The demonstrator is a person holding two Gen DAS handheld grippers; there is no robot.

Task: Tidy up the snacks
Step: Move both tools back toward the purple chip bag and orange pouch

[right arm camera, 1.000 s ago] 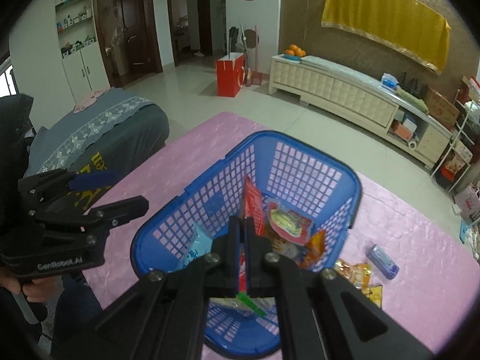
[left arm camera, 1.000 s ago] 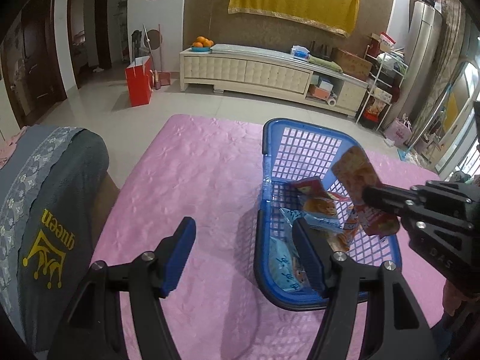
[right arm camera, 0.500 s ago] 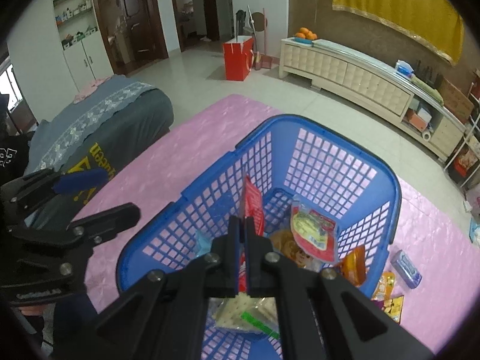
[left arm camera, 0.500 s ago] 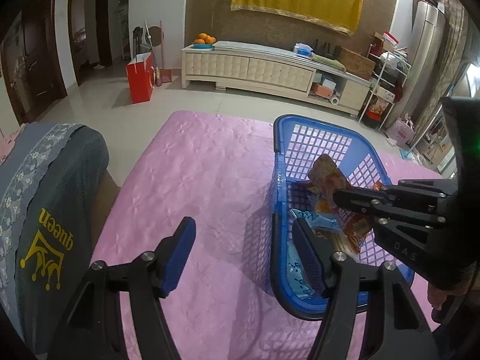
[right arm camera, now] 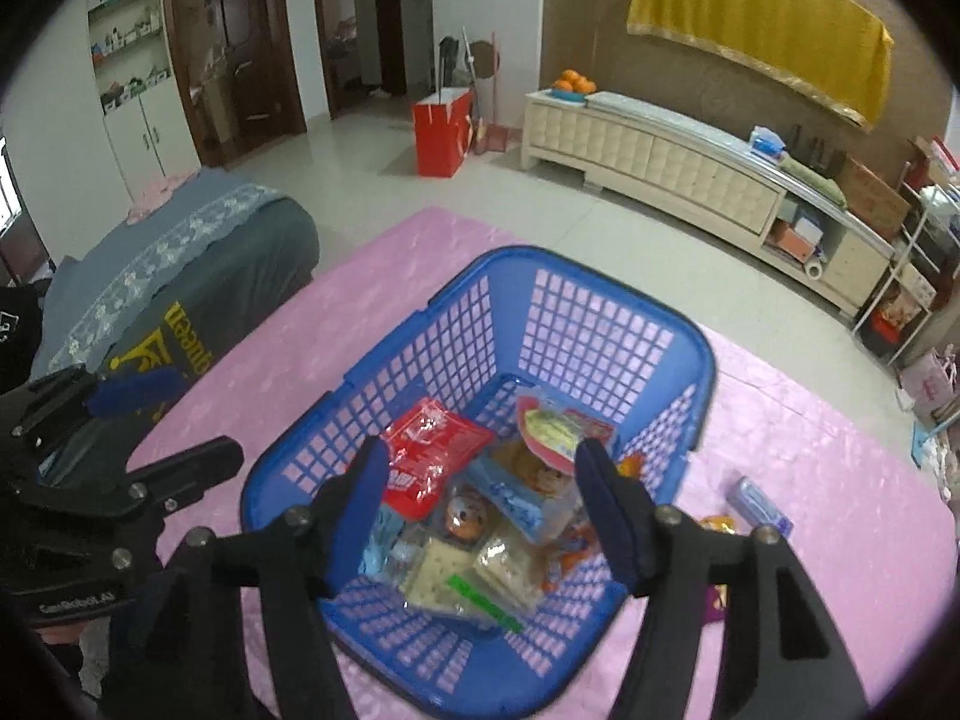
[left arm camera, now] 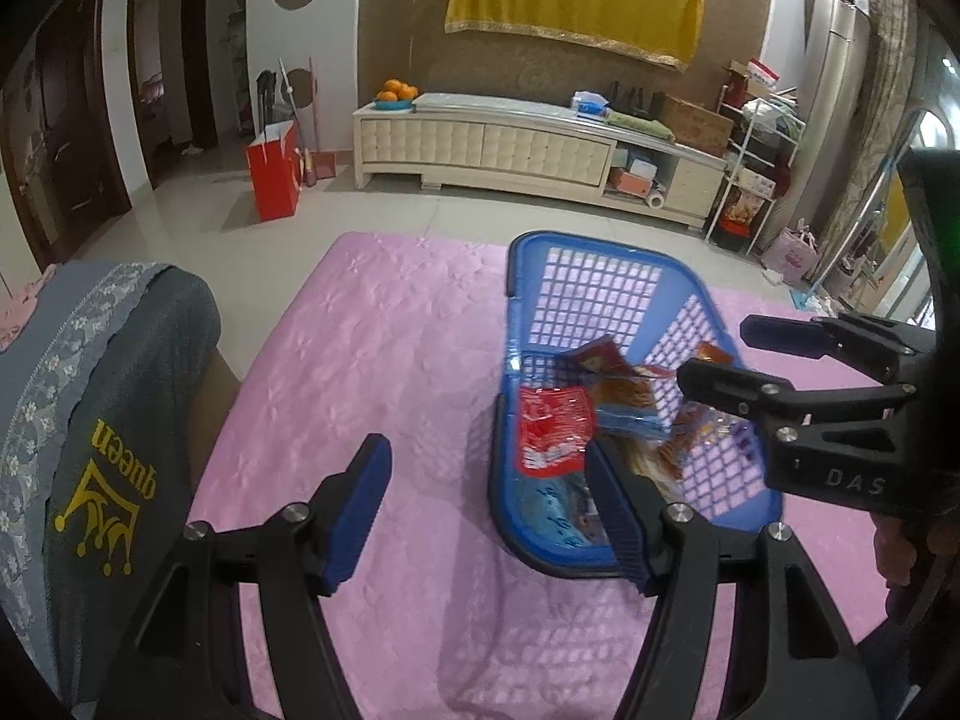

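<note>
A blue mesh basket (right arm camera: 600, 336) stands on the pink cloth (right arm camera: 336, 312) and holds several snack packets. A red packet (right arm camera: 429, 456) lies loose at the basket's left side; in the left wrist view the red packet (left arm camera: 552, 426) leans on the near wall of the basket (left arm camera: 576, 238). My right gripper (right arm camera: 480, 456) hangs over the basket. Its jaws are opening, with nothing pinched between them. In the left wrist view the right gripper (left arm camera: 717, 351) reaches in from the right. My left gripper (left arm camera: 486, 462) is open and empty, low over the cloth at the basket's left rim.
A small blue packet (right arm camera: 759, 504) and orange packets (right arm camera: 717, 525) lie on the cloth right of the basket. A grey cover printed "queen" (left arm camera: 90, 390) borders the cloth on the left. A hand (left arm camera: 900, 546) holds the right gripper. Tiled floor and a cream cabinet (left arm camera: 510, 144) lie beyond.
The right gripper's jaws went from shut on the red packet to wide apart. The packet now lies in the basket. The left gripper shifted a little beside the basket.
</note>
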